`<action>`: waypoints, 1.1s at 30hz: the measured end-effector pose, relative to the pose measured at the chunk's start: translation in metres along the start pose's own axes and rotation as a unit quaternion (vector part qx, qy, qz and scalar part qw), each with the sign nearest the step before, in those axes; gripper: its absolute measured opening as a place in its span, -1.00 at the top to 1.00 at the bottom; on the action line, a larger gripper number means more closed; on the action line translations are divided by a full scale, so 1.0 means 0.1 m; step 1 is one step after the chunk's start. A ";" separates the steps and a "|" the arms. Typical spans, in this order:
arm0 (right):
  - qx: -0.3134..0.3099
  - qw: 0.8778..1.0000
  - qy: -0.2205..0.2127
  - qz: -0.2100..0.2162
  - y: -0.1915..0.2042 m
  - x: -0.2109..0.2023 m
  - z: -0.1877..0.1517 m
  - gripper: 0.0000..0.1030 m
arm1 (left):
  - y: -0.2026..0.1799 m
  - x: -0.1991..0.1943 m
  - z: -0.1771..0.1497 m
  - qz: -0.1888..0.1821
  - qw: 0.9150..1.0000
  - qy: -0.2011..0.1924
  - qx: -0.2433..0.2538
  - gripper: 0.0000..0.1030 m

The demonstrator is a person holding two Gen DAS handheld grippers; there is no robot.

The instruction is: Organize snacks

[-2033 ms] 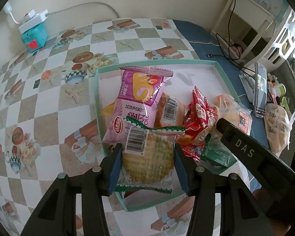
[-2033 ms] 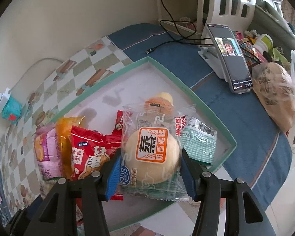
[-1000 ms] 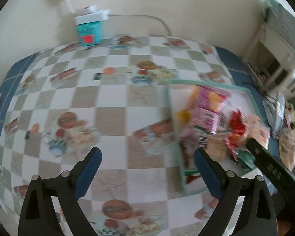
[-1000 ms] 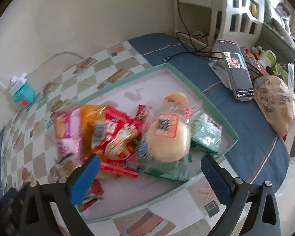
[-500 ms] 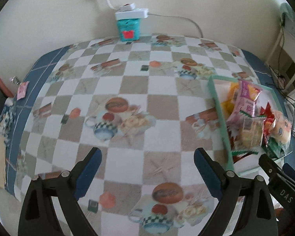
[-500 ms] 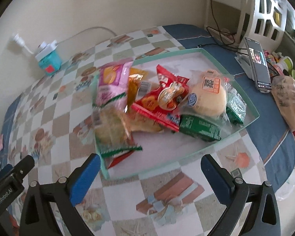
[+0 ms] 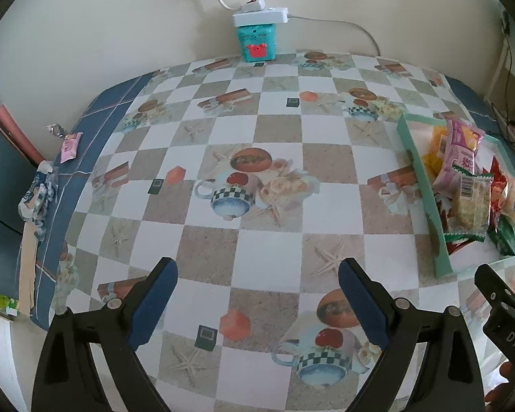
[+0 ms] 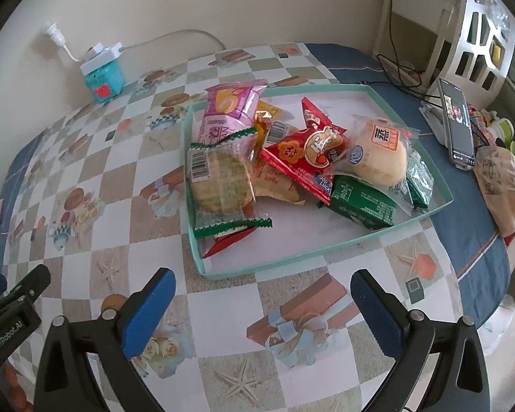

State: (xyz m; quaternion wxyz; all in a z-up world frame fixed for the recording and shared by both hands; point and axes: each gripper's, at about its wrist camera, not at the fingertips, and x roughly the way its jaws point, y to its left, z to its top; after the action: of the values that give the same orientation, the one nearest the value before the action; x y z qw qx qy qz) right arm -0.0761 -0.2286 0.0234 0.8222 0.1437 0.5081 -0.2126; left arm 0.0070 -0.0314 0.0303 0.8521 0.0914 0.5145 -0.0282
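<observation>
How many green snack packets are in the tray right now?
2 dark green packets: one lying toward the tray's near edge, under the bun pack, and one at the tray's right side beside it. Others may be hidden under the pile.

The left wrist view looks forward and down from the near edge of the checkered, picture-printed tablecloth [image 7: 257,144], facing the back wall, where a small teal box under a white power strip [image 7: 257,43] stands. The right wrist view looks from the same near edge, closer to the shallow mint-green cardboard tray [image 8: 326,250] of wrapped snacks (seen only at the far right in the left view). Both share tray, box and cloth.
</observation>
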 end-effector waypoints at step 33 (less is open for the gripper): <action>-0.032 0.999 0.006 -0.015 0.17 0.07 -0.02 -1.00 | -0.04 0.14 -0.01 0.013 0.999 0.028 0.018 -0.84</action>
State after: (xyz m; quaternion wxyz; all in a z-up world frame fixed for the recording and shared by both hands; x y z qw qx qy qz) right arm -0.0665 -0.2138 0.0166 0.8199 0.1105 0.5219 -0.2076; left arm 0.0120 -0.0346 0.0173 0.8358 0.1141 0.5365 -0.0240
